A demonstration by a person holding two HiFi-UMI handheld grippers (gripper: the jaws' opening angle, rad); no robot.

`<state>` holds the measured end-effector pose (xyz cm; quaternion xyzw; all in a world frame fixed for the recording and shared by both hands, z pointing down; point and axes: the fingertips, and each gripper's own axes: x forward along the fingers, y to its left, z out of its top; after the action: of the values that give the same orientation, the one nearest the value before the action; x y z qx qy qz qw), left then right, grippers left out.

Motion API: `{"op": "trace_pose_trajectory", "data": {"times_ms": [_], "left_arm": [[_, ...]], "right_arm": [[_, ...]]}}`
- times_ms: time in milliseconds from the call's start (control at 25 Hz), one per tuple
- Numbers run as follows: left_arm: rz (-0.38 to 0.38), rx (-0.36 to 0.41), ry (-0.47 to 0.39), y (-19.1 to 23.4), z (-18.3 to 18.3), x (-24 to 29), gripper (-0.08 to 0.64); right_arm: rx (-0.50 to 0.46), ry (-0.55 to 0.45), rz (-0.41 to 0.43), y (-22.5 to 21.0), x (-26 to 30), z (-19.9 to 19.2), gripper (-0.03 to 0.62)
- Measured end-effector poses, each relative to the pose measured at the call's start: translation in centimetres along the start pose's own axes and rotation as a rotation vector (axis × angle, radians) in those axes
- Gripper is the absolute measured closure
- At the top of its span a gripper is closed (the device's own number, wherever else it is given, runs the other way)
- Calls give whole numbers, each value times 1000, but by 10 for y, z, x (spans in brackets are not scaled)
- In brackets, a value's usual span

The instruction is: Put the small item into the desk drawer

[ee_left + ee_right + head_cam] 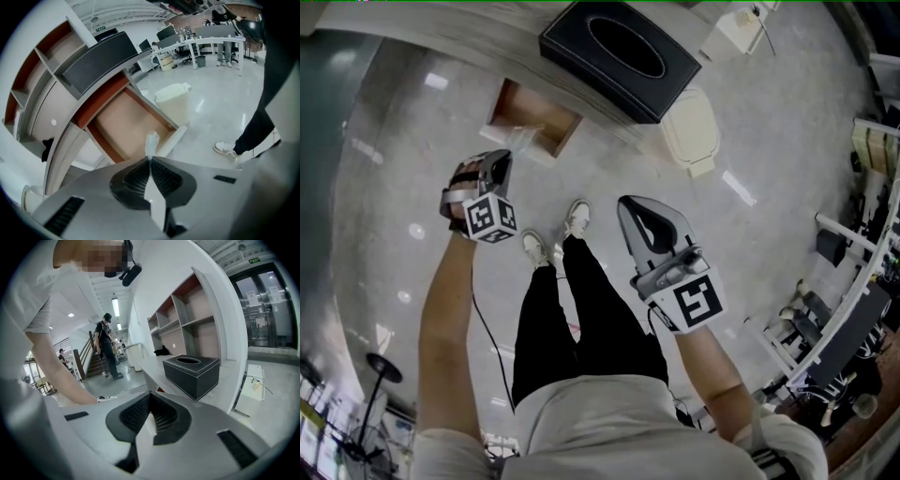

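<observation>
The desk drawer (pixel 514 103) stands pulled open, its brown inside bare (pixel 123 125). My left gripper (pixel 499 161) hangs just in front of its open end, shut on a small clear plastic item (pixel 151 143) that sticks out past the fingertips over the drawer's front edge. In the head view the item (pixel 518 139) shows as a pale wisp at the drawer's lip. My right gripper (pixel 628 203) is held lower right over the floor, away from the drawer. Its jaws (pixel 150 395) are shut with nothing between them.
A black tissue box (pixel 619 54) sits on the curved desk top above the drawer. A white lidded bin (pixel 692 131) stands on the floor right of the drawer. The person's legs and white shoes (pixel 575 217) stand between the grippers. Open shelves (pixel 180 329) rise behind the desk.
</observation>
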<state>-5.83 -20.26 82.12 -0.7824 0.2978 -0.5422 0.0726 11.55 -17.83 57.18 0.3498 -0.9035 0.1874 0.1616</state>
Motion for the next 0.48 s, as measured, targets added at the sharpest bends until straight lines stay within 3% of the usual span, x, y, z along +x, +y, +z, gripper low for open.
{"op": "trace_pose_trajectory", "data": {"times_ms": [240, 480], "left_arm": [[-30, 121, 30, -3, -5, 10, 540], [-44, 181, 59, -2, -12, 16, 540]], "right_arm": [[11, 0, -4, -7, 0, -5, 569], [21, 9, -4, -11, 0, -9, 569]]}}
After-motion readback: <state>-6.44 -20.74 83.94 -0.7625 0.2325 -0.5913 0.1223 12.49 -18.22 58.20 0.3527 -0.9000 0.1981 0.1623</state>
